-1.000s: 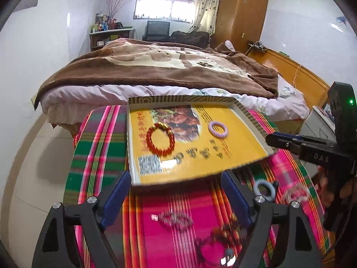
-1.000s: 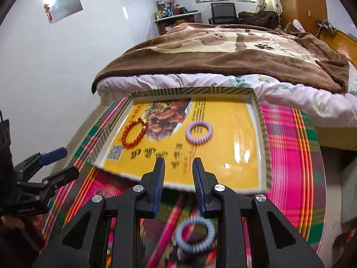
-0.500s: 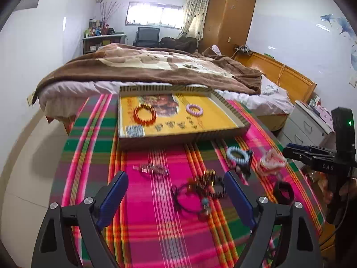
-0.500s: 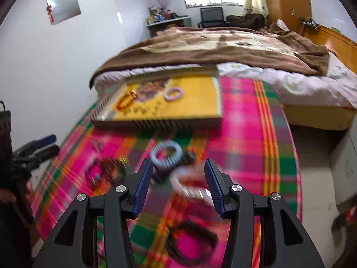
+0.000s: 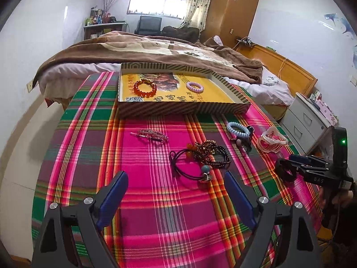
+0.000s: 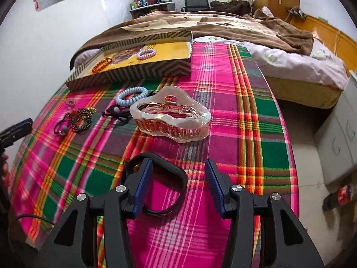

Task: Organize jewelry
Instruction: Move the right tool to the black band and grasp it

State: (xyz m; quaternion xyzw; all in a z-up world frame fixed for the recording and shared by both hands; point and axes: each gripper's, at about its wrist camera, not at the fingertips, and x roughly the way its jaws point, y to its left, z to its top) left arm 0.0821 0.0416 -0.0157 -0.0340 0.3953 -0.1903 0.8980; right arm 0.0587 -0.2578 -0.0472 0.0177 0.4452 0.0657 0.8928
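Black band (image 6: pixel 156 178), plain loop, flat on plaid cloth (image 6: pixel 234 89), right gripper (image 6: pixel 178 185) spread wide over it. Left gripper (image 5: pixel 176 192) wide apart too, empty. Bed (image 5: pixel 145 51) behind.

Bare plaid cloth (image 5: pixel 156 212) at table's near edge: open passage. Mid-table blocked by dark bead cluster (image 5: pixel 210 151), blue coil tie (image 5: pixel 237 130), clear claw clip (image 6: pixel 170 117). Box (image 5: pixel 178 109) walls off far edge.

Two low bedward views, shared tray (image 5: pixel 183 110)
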